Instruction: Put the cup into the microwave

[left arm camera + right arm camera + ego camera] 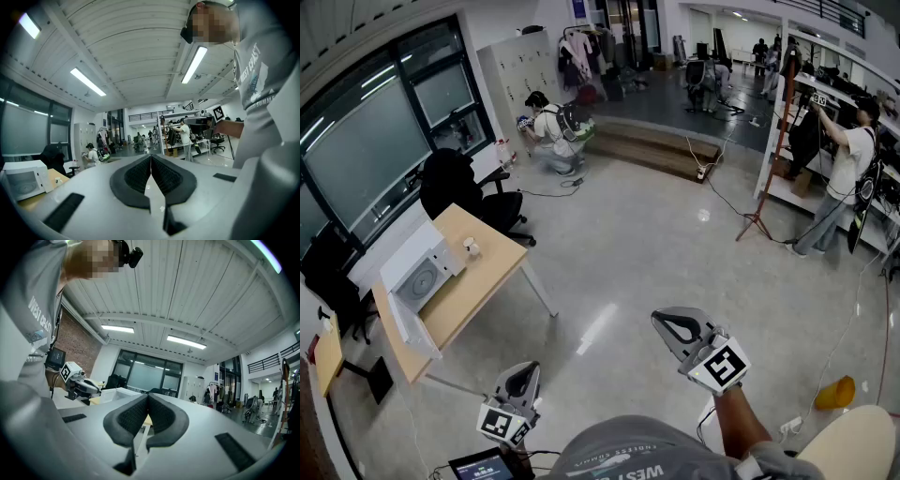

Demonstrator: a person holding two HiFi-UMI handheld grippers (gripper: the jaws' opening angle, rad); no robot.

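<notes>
A small white cup (472, 247) stands on the wooden table (483, 272) at the left of the head view, just right of the white microwave (420, 270). What looks like the microwave's door hangs open toward the table's near end. Both grippers are held level over the floor, well short of the table. My left gripper (523, 373) is shut with nothing in it, its pads meeting in the left gripper view (151, 161). My right gripper (673, 324) is also shut and empty (147, 400). The left gripper view catches the microwave (21, 178) far left.
Black office chairs (455, 183) stand behind the table by the windows. One person crouches at the lockers (551, 127) and another stands at shelves (848, 159). A tripod stand (773, 122) with cables is on the right. An orange object (834, 392) lies on the floor.
</notes>
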